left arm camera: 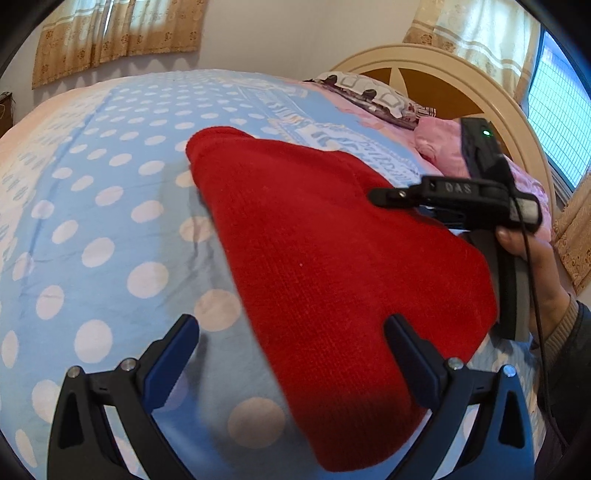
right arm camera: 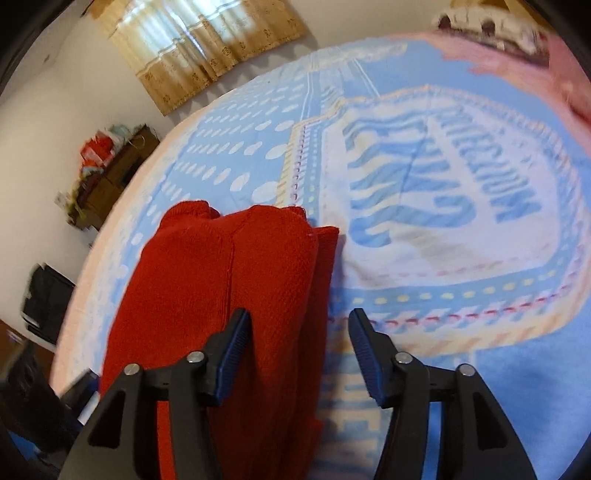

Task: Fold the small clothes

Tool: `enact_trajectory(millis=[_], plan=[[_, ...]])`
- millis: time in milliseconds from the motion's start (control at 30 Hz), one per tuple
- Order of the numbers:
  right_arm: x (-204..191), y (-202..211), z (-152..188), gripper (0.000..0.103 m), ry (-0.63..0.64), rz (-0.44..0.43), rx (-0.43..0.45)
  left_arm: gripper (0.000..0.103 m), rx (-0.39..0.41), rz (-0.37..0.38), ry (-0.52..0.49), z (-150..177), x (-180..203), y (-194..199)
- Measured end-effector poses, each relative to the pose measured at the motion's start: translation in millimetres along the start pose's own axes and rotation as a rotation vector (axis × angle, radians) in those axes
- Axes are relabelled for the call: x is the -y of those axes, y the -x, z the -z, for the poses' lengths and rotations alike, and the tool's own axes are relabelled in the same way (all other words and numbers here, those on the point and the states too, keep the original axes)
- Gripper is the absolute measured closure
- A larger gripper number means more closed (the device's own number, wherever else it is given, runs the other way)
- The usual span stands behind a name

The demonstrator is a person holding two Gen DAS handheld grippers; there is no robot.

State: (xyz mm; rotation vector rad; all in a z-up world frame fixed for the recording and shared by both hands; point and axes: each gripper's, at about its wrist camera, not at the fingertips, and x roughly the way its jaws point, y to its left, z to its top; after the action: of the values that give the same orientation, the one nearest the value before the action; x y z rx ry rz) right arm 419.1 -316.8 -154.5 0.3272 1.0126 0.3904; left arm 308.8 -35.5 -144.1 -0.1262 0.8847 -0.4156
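Observation:
A red knitted garment [left arm camera: 325,266] lies folded on the blue polka-dot bedsheet [left arm camera: 110,221]. My left gripper [left arm camera: 291,332] is open, its fingers spread wide over the garment's near end, holding nothing. The right gripper's body [left arm camera: 461,199] shows at the garment's far right edge, held by a hand. In the right wrist view the folded red garment [right arm camera: 229,295] lies in layers, and my right gripper [right arm camera: 299,332] is open over its right edge, with the left finger above the cloth and the right finger over the sheet [right arm camera: 443,221].
A patterned pillow [left arm camera: 373,96] and pink bedding [left arm camera: 443,147] lie by the curved headboard [left arm camera: 443,70]. Curtains [left arm camera: 118,33] hang on the far wall. A cluttered wooden cabinet [right arm camera: 110,173] stands beyond the bed's far side.

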Motion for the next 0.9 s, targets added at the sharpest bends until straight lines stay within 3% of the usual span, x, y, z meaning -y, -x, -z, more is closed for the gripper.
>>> enact_trajectory(millis=[167, 367, 533, 800, 900], plan=[[0.4, -11.4, -6.6, 0.036, 0.014, -0.012, 0.003, 0.000, -0.015, 0.035, 0.030, -1.1, -4.3, -7.1], [-0.9, -18.2, -10.6, 0.037, 0.025, -0.031, 0.022, 0.000, -0.017, 0.047, 0.039, 0.0, -2.7, -9.9], [-5.1, -23.4, -14.3, 0.060, 0.031, -0.057, 0.026, 0.000, -0.018, 0.050, 0.040, -0.2, -1.6, -9.7], [-10.0, -24.2, -12.0, 0.074, 0.037, -0.094, 0.041, 0.001, -0.019, 0.066, 0.038, -0.9, -1.1, -10.0], [-15.0, -21.6, -8.5, 0.075, 0.058, -0.076, 0.064, 0.011, -0.014, 0.092, 0.030, -1.6, 0.3, -9.7]])
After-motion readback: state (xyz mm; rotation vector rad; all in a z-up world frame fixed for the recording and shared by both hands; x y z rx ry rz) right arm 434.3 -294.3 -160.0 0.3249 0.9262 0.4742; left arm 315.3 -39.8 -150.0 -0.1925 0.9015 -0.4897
